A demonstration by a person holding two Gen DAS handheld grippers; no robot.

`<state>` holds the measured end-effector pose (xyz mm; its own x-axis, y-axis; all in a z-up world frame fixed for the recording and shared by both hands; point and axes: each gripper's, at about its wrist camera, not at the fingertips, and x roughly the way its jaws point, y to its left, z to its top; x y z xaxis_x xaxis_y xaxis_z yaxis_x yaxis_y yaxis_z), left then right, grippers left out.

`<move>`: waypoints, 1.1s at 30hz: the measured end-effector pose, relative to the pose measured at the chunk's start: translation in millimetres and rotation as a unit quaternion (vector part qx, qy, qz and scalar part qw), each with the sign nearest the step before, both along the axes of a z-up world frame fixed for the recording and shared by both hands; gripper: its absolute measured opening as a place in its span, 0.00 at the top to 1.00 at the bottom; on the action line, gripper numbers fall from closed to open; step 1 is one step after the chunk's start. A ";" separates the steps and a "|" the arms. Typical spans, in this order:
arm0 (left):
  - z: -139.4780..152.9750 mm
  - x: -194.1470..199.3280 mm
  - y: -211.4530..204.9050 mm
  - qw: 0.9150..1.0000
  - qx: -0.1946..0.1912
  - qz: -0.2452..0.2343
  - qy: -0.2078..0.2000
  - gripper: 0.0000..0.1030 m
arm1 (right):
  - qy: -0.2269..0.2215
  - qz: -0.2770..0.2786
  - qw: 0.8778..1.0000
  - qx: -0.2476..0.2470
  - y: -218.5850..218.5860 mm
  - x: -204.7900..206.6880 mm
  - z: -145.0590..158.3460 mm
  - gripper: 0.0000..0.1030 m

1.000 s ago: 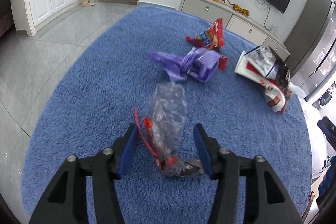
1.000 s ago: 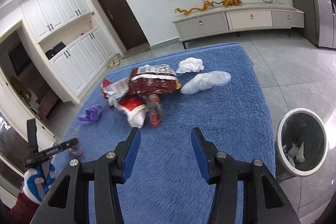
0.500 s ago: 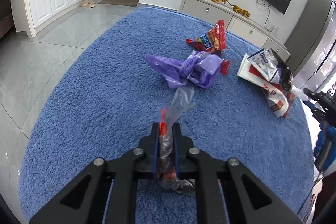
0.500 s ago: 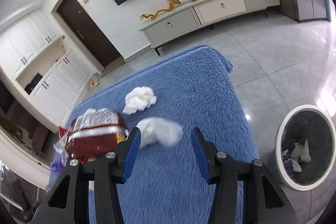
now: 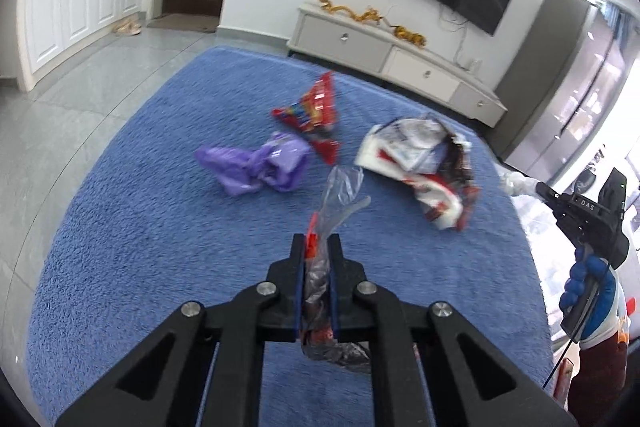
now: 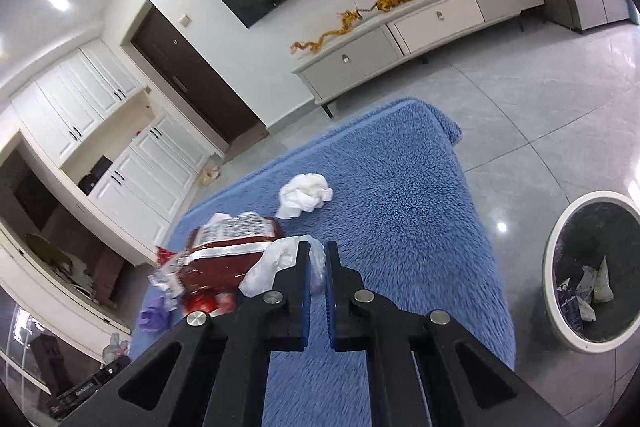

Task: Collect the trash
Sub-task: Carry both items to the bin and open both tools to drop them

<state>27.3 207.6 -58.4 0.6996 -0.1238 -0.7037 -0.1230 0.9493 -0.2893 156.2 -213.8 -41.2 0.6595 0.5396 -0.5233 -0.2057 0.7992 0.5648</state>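
My left gripper (image 5: 317, 241) is shut on a clear plastic wrapper (image 5: 342, 195) with red bits, held just above the blue fleecy cover (image 5: 160, 227). Beyond it lie a purple bag (image 5: 260, 167), a red snack wrapper (image 5: 314, 109) and a crumpled white-and-red bag (image 5: 420, 155). My right gripper (image 6: 318, 247) is closing, its pads pinching a white plastic bag (image 6: 280, 263). Next to it lie a dark red snack bag (image 6: 228, 251) and a white tissue wad (image 6: 306, 195). A white trash bin (image 6: 554, 275) stands on the floor to the right.
The blue cover's edge (image 6: 452, 131) drops to grey floor tiles. The bin has a dark liner and several scraps inside. A low TV cabinet (image 6: 420, 27) lines the far wall. A gloved hand (image 5: 588, 275) holding the other gripper shows at the left wrist view's right edge.
The left gripper closed on the clear wrapper and lifted it off the cover. The right gripper swung right past the snack bags and closed on the white plastic bag.
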 end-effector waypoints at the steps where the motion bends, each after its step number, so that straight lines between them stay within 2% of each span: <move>1: 4.6 -0.9 -6.5 1.000 0.001 -0.009 -0.006 0.92 | -0.004 0.000 1.000 0.002 -1.5 -6.3 4.6 0.94; 9: 33.1 4.9 -66.2 0.995 0.007 -0.093 -0.035 0.92 | -0.031 -0.024 0.999 0.021 -24.5 -59.1 37.2 0.94; 16: 57.7 44.7 -155.3 0.982 0.022 -0.183 -0.044 0.92 | -0.025 -0.083 0.996 0.027 -64.1 -78.6 38.5 0.94; 19: 63.7 69.2 -205.2 0.972 0.030 -0.230 -0.040 0.92 | -0.015 -0.126 0.992 0.028 -86.8 -80.9 33.7 0.94; 25: 63.2 119.6 -317.8 0.946 0.050 -0.318 -0.023 0.92 | 0.014 -0.233 0.972 0.022 -142.9 -75.1 14.8 0.94; 30: 37.2 166.4 -410.4 0.927 0.060 -0.370 0.007 0.92 | 0.052 -0.305 0.951 0.003 -181.6 -56.5 -12.3 0.94; 33: 15.3 188.2 -454.2 0.919 0.066 -0.388 0.030 0.92 | 0.081 -0.337 0.938 -0.003 -203.0 -46.5 -36.4 0.94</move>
